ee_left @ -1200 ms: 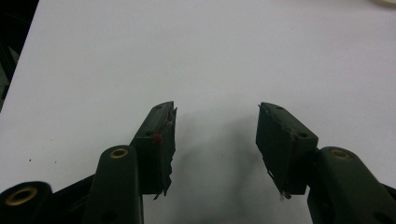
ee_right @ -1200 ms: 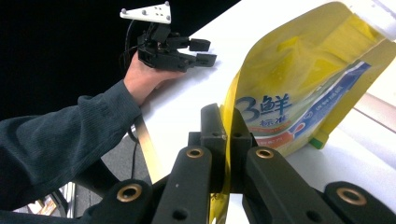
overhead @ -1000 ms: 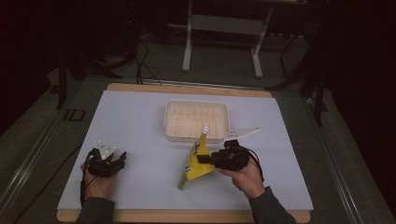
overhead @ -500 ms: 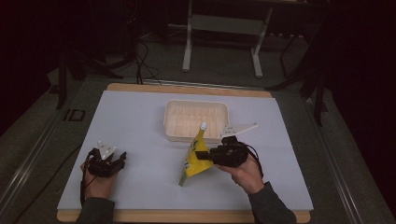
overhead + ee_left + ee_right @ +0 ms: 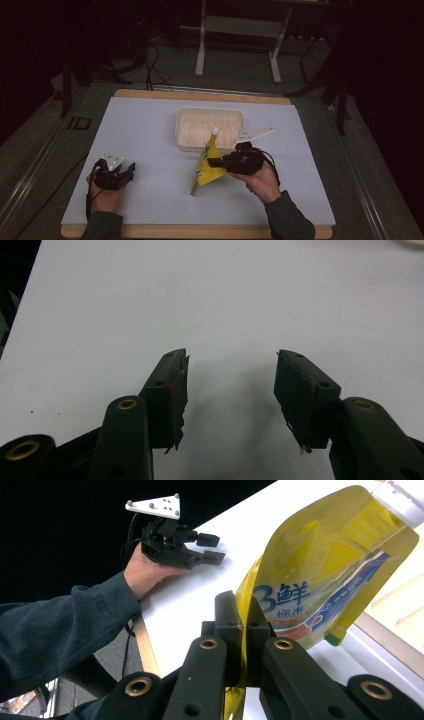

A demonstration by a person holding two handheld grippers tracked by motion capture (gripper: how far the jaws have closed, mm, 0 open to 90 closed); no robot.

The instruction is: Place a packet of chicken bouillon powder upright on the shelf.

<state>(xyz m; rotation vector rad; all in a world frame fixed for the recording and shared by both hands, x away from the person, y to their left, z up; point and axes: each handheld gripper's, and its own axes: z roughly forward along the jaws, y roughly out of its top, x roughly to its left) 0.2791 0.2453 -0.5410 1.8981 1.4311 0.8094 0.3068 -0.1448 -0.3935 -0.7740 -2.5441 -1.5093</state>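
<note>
A yellow spouted pouch point(image 5: 206, 162) with a white cap stands tilted on the white table, its cap leaning against the front rim of a cream tray point(image 5: 210, 126). My right gripper point(image 5: 216, 163) is shut on the pouch's side seam; in the right gripper view the jaws pinch the yellow edge of the pouch point(image 5: 320, 575) at my right gripper point(image 5: 241, 630). At the table's front left my left gripper point(image 5: 120, 172) rests open. Its jaws stand wide apart in the left gripper view, my left gripper point(image 5: 231, 371) holding nothing over bare white table.
The cream tray holds nothing and sits at the table's middle back. The person's other hand with the left gripper point(image 5: 200, 547) appears in the right gripper view near the table's wooden edge point(image 5: 145, 647). Dark floor and a metal stand point(image 5: 237, 45) lie beyond the table.
The pouch, held by my right gripper, has tipped a little more upright and toward the tray. The left gripper has stayed still.
</note>
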